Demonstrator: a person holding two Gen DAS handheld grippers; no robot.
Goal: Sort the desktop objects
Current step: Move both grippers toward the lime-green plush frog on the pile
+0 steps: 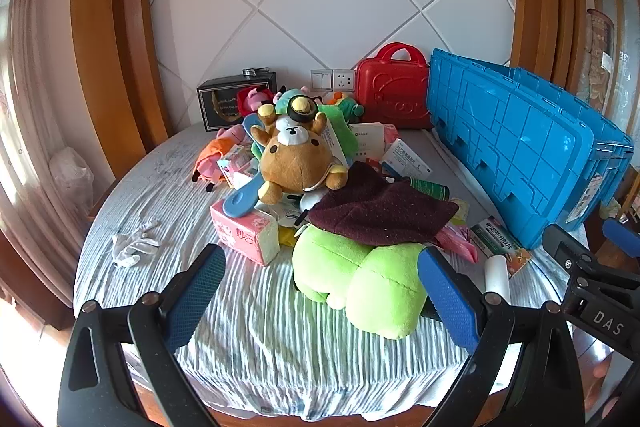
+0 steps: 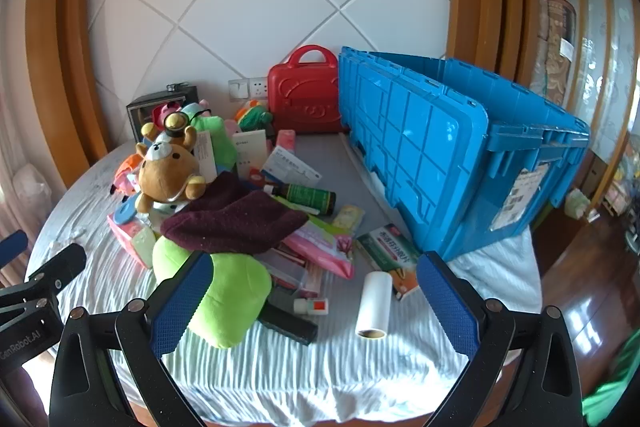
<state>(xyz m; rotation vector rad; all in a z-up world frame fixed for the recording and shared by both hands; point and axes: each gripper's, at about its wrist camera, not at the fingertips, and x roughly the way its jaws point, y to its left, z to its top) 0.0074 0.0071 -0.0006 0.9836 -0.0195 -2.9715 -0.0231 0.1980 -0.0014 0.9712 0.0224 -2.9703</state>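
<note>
Since both grippers hang wide apart with nothing between the pads, sorting looks not yet started; pile untouched.

Left wrist view: left gripper (image 1: pixel 320 303) fully spread, empty, angled down at the cloth-covered table (image 1: pixel 152 187). Green plush (image 1: pixel 360 279) lies just ahead, nearer the right-hand finger and touching or overlapping it in view; can't tell true contact. Maroon knit cloth (image 1: pixel 380 215) drapes over the plush's far end. Further ahead: brown bear plush (image 1: pixel 296 163) on top of the heap, pink tissue pack (image 1: pixel 244 231) ahead-left, white glove (image 1: pixel 132 247) far left on the cloth. Blue crate (image 1: pixel 516 147) stands ahead-right, its lid flap hanging down the near side. Red case (image 1: pixel 392 87) at the back by the wall. Right gripper's body shows at the right edge.

Right wrist view: right gripper (image 2: pixel 314 301) also fully spread, empty. Green plush (image 2: pixel 224 291) sits against the left-hand finger. White roll (image 2: pixel 374 301) lies between the fingers, just ahead, touching neither. Small white bottle (image 2: pixel 312 306) and black flat object (image 2: pixel 288 323) left of the roll. Green medicine box (image 2: pixel 390 253) ahead, dark green bottle (image 2: pixel 312 197) further off. Blue crate (image 2: pixel 460 155) ahead-right, open on top.

Judgement: first pick pending. Next move likely needs one gripper lowered onto a loose near item (the roll for the right, the plush for the left), closing, then carrying it to the crate.
</note>
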